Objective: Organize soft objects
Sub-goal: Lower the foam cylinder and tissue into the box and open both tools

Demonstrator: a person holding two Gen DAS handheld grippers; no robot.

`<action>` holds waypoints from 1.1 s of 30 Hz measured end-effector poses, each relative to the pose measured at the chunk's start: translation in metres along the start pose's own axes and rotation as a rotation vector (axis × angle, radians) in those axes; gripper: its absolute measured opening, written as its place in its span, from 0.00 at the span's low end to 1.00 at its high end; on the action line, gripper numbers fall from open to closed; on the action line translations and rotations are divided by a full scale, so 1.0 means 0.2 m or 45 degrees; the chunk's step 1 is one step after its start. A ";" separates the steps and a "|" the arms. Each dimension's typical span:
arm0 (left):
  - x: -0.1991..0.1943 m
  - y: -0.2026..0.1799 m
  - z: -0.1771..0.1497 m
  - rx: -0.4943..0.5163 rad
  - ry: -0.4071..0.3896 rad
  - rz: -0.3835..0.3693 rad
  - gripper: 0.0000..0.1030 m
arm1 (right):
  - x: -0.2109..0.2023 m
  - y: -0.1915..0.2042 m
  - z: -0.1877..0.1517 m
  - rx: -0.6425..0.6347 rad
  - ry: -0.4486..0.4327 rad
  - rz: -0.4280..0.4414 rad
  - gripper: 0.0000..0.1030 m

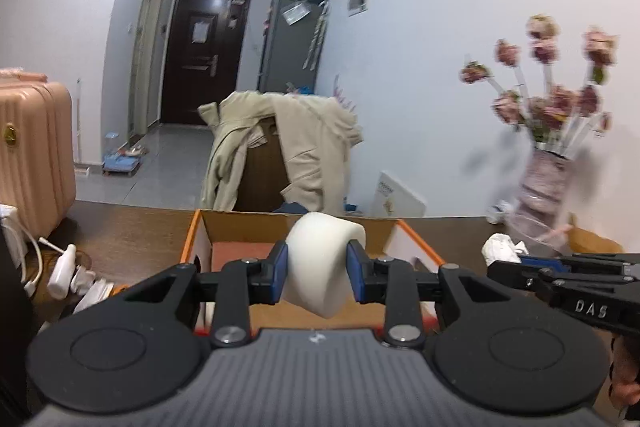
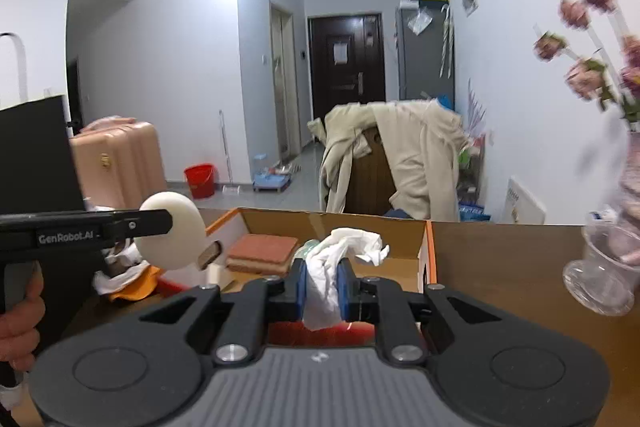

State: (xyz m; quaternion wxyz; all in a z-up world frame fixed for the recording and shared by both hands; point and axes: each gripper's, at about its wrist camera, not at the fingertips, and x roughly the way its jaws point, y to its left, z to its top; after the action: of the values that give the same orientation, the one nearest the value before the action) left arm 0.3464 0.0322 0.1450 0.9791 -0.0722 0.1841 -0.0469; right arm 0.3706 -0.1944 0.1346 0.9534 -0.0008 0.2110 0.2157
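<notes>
Inspection of the work area: the left gripper (image 1: 316, 263) has its jaws closed on a white rounded foam sponge (image 1: 320, 259), the blue pads pressing into both its sides. The right gripper (image 2: 322, 281) has its jaws clamped nearly together on a crumpled white tissue (image 2: 340, 263), most of which stands loose above the pads. Both items are held in the air over the near edge of an open cardboard box with orange edging (image 1: 192, 235) that sits on the dark brown wooden tabletop (image 1: 132, 231). A folded rust-coloured cloth (image 2: 262, 251) already lies inside the box.

Judged risks, 3 in number:

1. The tissue is thin and held only by a narrow fold. A quick swing could pull it free or tear it, and it would drop short of the box.
2. A clear glass vase of pink flowers (image 2: 604, 267) stands on the tabletop just to the right of the right gripper. A wide sweep on that side could knock it over.
3. The 2 grippers work near each other above 1 opening. Lowering both together could bring them into contact and dislodge the sponge.
</notes>
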 end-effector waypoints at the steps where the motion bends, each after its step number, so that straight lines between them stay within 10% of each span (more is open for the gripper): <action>1: 0.08 0.02 0.02 -0.014 0.029 0.022 0.30 | 0.09 -0.04 0.04 0.012 0.027 -0.005 0.15; 12: 0.76 0.26 0.05 -0.142 0.308 0.103 0.32 | 1.15 -0.28 0.24 0.175 0.399 -0.001 0.18; 16: 0.84 0.24 0.01 -0.076 0.351 0.099 0.52 | 1.39 -0.30 0.23 0.245 0.453 0.017 0.26; 19: 0.80 0.25 0.00 -0.072 0.317 0.086 0.69 | 1.37 -0.30 0.23 0.291 0.413 0.077 0.54; 33: 0.29 0.18 0.16 -0.065 0.148 0.125 0.72 | 0.67 -0.29 0.46 0.143 0.228 0.030 0.58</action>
State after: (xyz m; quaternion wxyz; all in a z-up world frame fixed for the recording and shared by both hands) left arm 0.4143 0.0643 0.1482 0.9657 -0.0851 0.2452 0.0017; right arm 0.5416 -0.1833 0.1580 0.9266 0.0360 0.3072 0.2139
